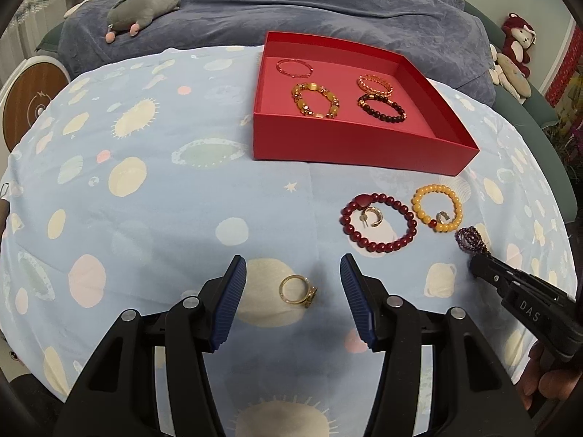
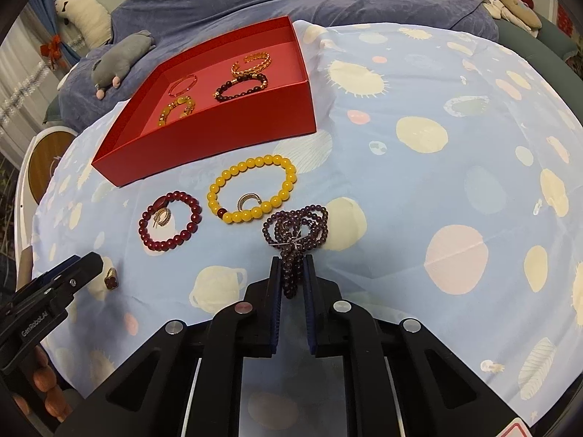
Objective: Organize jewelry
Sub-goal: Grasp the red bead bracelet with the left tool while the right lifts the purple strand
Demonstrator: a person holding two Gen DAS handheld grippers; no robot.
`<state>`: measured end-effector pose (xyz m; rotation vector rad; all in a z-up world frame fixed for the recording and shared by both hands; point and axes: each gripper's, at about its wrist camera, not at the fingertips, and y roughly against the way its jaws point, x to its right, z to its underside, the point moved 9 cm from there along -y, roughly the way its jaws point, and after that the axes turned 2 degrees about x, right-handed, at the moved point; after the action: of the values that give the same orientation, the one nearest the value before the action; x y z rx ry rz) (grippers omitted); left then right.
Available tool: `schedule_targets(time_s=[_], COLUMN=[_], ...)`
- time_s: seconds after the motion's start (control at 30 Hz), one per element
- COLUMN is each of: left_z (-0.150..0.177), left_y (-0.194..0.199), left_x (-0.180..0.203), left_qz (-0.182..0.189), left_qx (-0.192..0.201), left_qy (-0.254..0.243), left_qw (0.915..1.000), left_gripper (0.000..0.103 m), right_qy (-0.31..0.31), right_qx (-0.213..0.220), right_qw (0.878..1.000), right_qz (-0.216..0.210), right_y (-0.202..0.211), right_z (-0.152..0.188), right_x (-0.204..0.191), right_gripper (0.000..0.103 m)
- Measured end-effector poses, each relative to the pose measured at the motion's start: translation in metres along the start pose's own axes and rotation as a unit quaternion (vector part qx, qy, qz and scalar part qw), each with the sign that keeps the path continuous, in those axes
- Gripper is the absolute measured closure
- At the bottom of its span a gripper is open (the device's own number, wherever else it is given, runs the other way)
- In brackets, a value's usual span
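The right gripper (image 2: pixel 291 276) pinches a dark purple, multi-loop bead bracelet (image 2: pixel 296 231), small glossy beads bunched between its pads, at five o'clock from the yellow bracelet (image 2: pixel 251 189)

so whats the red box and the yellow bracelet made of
Red box: looks like card with a matte finish, given its thin flat walls, crisp corners and lack of shine. Yellow bracelet: smooth round glossy beads with small highlights, maybe resin, glass or polished stone; the look leaves that open.

Left gripper (image 1: pixel 291 291) tilted down, jaws half apart, pinching nothing; right gripper (image 2: pixel 292 276) tilted down, jaws clamped on purple bead bracelet (image 2: pixel 295 233)
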<state>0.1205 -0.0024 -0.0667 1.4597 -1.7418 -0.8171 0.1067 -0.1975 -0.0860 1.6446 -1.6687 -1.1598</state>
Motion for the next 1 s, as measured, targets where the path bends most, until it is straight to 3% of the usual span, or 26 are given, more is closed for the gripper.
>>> schedule_targets(time_s=[0.33, 0.7, 1.0], left_z=[-0.021, -0.02, -0.021], left_y=[-0.027, -0.045, -0.045], left_x=[0.029, 0.026, 0.033], left_qz=[0.012, -0.004, 0.001], left_qx=[0.002, -0.002, 0.0], left_qy=[-0.029, -0.047, -0.057], left_qw=[0.9995, 0.9989, 0.9984], left_gripper=[0.053, 0.062, 0.092], right_qy=[0.004, 0.002, 0.007], right_qx=[0.005, 0.002, 0.0], right_qw=[1.0, 1.0, 1.0], right_qz=[-0.011, -0.021, -0.023], right_y=[0.003, 0.001, 0.0], right_z=[-0.002, 0.0, 0.002], right_x=[-0.004, -0.006, -0.009], right_gripper=[0.093, 0.093, 0.093])
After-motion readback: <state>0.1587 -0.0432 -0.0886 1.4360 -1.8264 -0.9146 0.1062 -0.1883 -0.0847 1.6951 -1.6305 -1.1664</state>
